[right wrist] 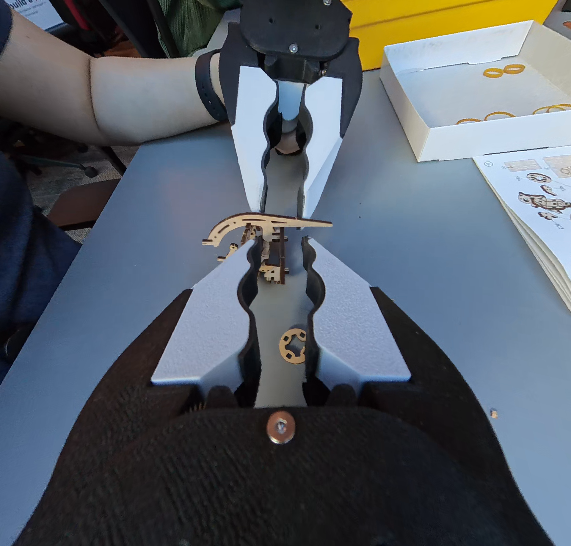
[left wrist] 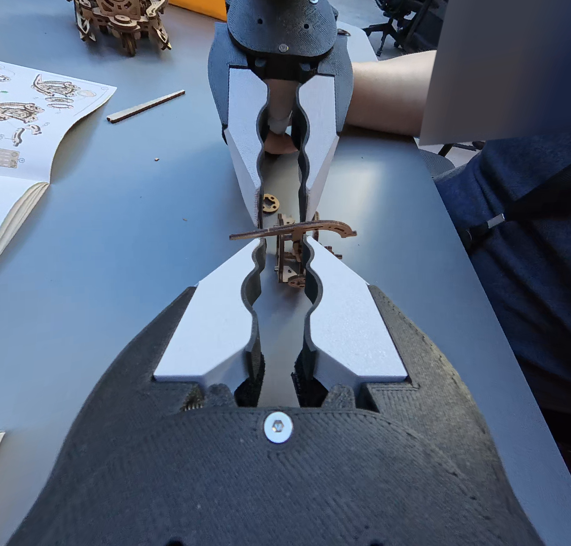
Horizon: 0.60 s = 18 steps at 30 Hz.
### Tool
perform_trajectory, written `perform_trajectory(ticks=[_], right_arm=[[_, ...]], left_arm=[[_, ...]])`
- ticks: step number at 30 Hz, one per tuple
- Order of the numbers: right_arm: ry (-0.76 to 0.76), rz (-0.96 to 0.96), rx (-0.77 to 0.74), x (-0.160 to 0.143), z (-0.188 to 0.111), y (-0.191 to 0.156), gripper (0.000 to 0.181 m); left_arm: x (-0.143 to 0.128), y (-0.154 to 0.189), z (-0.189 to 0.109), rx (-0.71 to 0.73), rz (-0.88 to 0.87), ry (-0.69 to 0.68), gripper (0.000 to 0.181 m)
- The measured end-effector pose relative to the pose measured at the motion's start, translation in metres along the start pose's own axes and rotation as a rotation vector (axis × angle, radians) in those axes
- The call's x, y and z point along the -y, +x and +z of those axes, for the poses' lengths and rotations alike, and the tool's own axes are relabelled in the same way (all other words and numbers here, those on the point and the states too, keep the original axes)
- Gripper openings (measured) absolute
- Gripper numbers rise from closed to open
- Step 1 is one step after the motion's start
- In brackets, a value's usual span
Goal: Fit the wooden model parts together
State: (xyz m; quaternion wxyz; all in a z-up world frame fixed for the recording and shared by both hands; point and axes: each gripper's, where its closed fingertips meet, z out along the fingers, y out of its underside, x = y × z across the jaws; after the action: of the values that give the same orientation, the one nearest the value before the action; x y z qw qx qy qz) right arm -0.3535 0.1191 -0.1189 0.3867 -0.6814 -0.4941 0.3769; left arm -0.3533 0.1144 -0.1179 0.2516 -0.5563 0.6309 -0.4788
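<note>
Facing tip to tip mid-frame, left gripper (left wrist: 282,241) and right gripper (right wrist: 279,240) both gape around a curved wooden arm (left wrist: 293,230); grip seemingly absent, likely aligning it over the small subassembly (left wrist: 290,262).

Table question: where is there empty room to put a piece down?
Bare table lies between the booklet and the grippers, below the wooden stick. More lies between the grippers and the white box. It is crowded in the middle, where both grippers meet over the small model and ring.
</note>
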Motion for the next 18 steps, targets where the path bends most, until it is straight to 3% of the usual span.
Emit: perform_trajectory(ticks=[18], right_arm=[[-0.003, -0.009, 0.043, 0.0010, 0.0037, -0.0059, 0.025]], left_arm=[[-0.0046, 0.0020, 0.0027, -0.011, -0.005, -0.032, 0.021]])
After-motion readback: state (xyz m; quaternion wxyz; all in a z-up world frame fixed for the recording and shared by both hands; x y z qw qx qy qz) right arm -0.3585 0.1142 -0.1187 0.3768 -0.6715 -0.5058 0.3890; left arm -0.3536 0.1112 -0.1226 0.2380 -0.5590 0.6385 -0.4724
